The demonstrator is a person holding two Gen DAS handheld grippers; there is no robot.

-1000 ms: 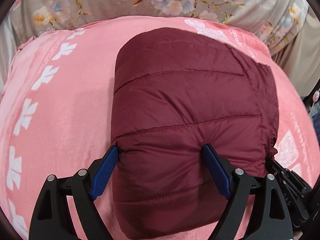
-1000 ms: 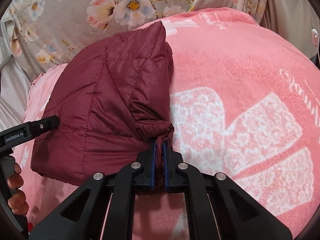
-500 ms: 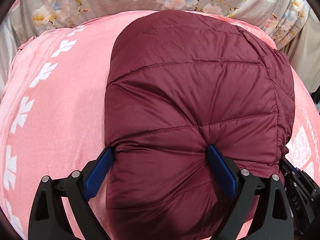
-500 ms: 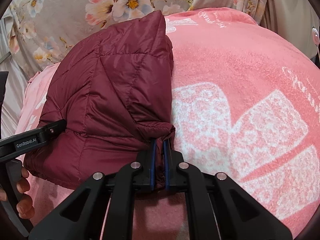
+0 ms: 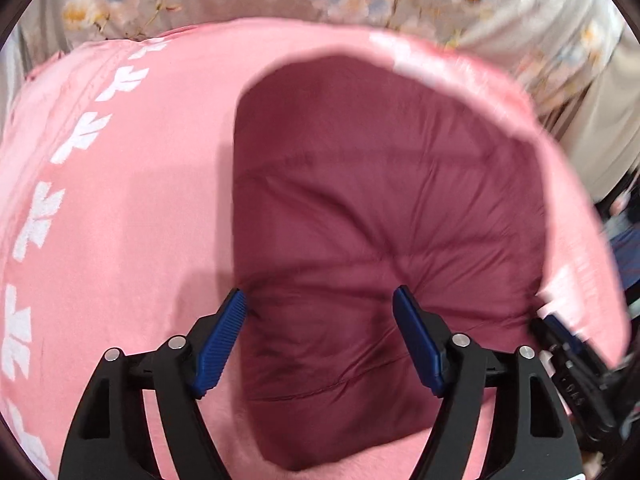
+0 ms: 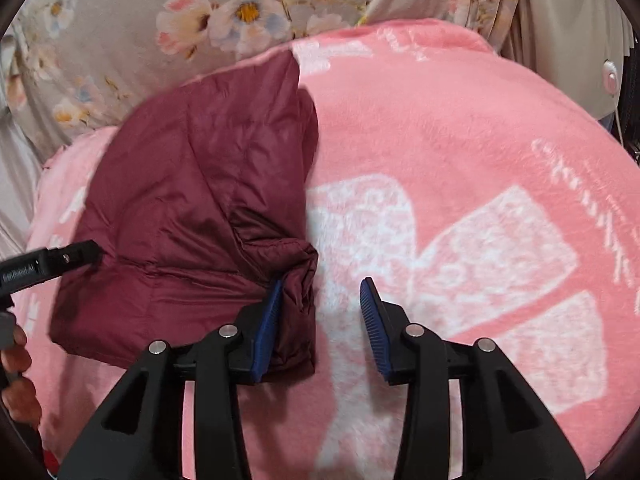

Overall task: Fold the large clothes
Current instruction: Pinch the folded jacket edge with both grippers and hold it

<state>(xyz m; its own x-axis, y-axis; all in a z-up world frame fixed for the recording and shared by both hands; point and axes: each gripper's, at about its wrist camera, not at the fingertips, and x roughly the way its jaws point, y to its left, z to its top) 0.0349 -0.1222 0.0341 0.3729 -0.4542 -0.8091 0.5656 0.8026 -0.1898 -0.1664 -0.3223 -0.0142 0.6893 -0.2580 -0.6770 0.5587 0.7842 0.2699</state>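
1. A maroon quilted puffer jacket [image 5: 380, 240], folded into a thick bundle, is lying on a pink fleece blanket [image 5: 120, 200] with white prints; a grey floral sheet [image 6: 160, 40] is showing behind it.
2. The left gripper [image 5: 320, 320] is straddling the near left part of the bundle. Its jaws have just been closing in, and the blue pads [image 5: 416, 340] are pushing into the padding on either side, bunching it between them.
3. The right gripper [image 6: 320, 312] is sitting at the bundle's near right corner. Its jaws have just been opening and are now spread, no longer pinching; the left pad is lying against the corner fabric, the right one is standing free over the blanket.
4. In the right wrist view, a person's fingers [image 6: 16, 356] are showing at the far left edge.
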